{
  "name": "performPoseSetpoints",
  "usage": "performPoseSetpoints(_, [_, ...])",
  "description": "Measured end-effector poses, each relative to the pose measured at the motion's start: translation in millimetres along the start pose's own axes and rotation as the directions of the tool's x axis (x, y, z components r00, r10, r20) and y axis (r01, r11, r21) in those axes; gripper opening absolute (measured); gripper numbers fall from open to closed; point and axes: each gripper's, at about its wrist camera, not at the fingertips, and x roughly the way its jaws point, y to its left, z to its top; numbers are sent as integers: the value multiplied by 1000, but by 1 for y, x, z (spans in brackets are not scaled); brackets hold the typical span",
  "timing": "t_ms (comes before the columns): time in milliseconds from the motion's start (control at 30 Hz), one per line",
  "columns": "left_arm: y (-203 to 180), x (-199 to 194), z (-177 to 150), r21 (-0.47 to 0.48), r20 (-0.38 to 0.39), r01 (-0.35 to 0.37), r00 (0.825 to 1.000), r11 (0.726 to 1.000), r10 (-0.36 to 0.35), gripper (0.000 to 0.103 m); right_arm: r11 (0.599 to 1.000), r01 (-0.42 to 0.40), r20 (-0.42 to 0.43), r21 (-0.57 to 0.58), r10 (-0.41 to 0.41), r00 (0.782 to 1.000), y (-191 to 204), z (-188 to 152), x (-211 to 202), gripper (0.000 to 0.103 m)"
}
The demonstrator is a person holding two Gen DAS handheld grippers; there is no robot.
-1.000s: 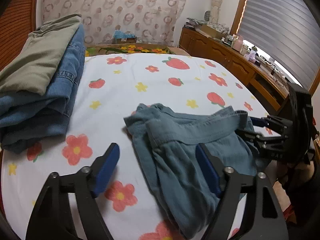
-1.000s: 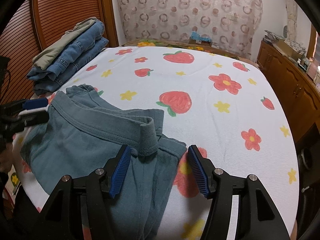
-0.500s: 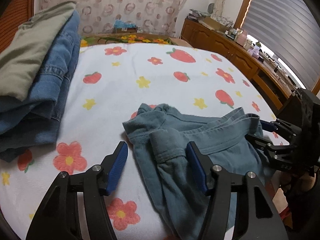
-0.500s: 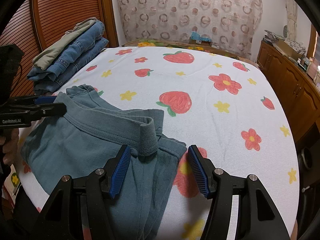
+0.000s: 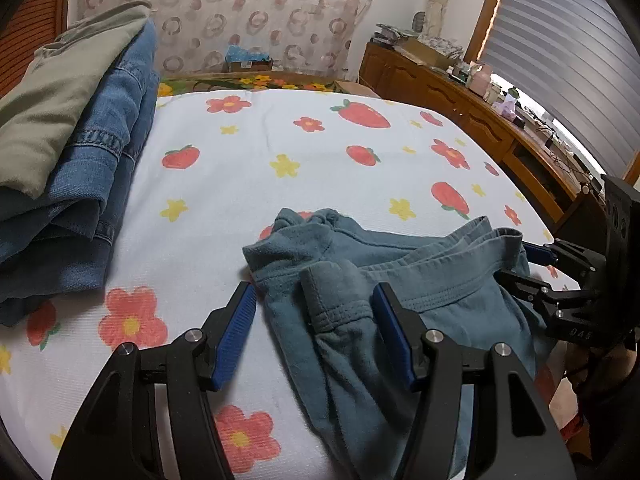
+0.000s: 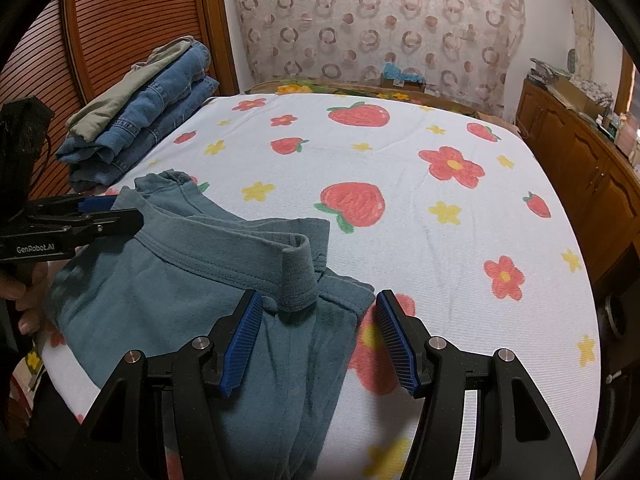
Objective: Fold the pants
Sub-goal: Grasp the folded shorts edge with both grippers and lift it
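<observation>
Since a second ago the left gripper (image 5: 316, 316) has slid in closer over the blue-grey pants (image 5: 400, 288), so that a folded corner of the waistband now sits between its spread blue pads, which bracket the cloth without pressing it. Across the garment, at the right edge of the left wrist view, the right gripper (image 5: 532, 264) has hardly budged; its fingers reach to the far end of the waistband. From its own camera the right gripper (image 6: 318, 340) is spread wide too, the turned-over waistband corner of the pants (image 6: 168, 280) lying in the gap at the lower middle, untouched by either pad. Over at the left edge of that view the left gripper (image 6: 116, 214) shows side-on, low at the other waistband end, and I cannot tell its gap from there. Everything rests near the lower edge of a white sheet (image 6: 400, 208) printed with strawberries and flowers, with the pants bunched and partly hanging off the near side. A stack of folded jeans (image 5: 92, 184) topped by an olive garment (image 5: 60, 92) sits at the upper left, well apart from the pants. Behind it stands a slatted wooden door (image 6: 132, 28); a patterned curtain (image 6: 380, 20) fills the upper middle, and a cluttered wooden sideboard (image 5: 480, 116) runs along the upper right.
</observation>
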Motion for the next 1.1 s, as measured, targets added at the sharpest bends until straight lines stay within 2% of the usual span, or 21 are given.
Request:
performPoseSetpoints(133, [0, 0, -1, 4, 1, 0, 1000, 1000, 0, 62, 1000, -28, -7, 14, 28, 1000, 0, 2, -1, 46])
performPoseSetpoints(200, [0, 0, 0, 2, -1, -1, 1000, 1000, 1, 62, 999, -49, -8, 19, 49, 999, 1, 2, -2, 29])
performPoseSetpoints(300, [0, 0, 0, -1, -2, 0, 1000, 1000, 0, 62, 998, -67, -7, 16, 68, 998, 4, 2, -1, 22])
performPoseSetpoints(633, [-1, 2, 3, -18, 9, -17, 1000, 1000, 17, 62, 996, -85, 12, 30, 84, 996, 1, -2, 0, 21])
performPoseSetpoints(667, [-1, 3, 3, -17, 10, -14, 1000, 1000, 14, 59, 996, -89, 12, 32, 88, 996, 0, -2, 0, 21])
performPoseSetpoints(733, [-2, 1, 1, -24, 16, 9, 1000, 1000, -9, 46, 995, -94, 13, 39, 93, 996, -1, -2, 0, 20])
performPoseSetpoints(933, [-8, -2, 1, -15, 31, 27, 999, 1000, -27, 25, 997, -79, 10, 23, 79, 997, 4, -2, 0, 17])
performPoseSetpoints(1100, [-13, -15, -1, -12, 56, 17, 998, 1000, -16, 19, 994, -105, 34, 26, 104, 994, 4, -3, -5, 11])
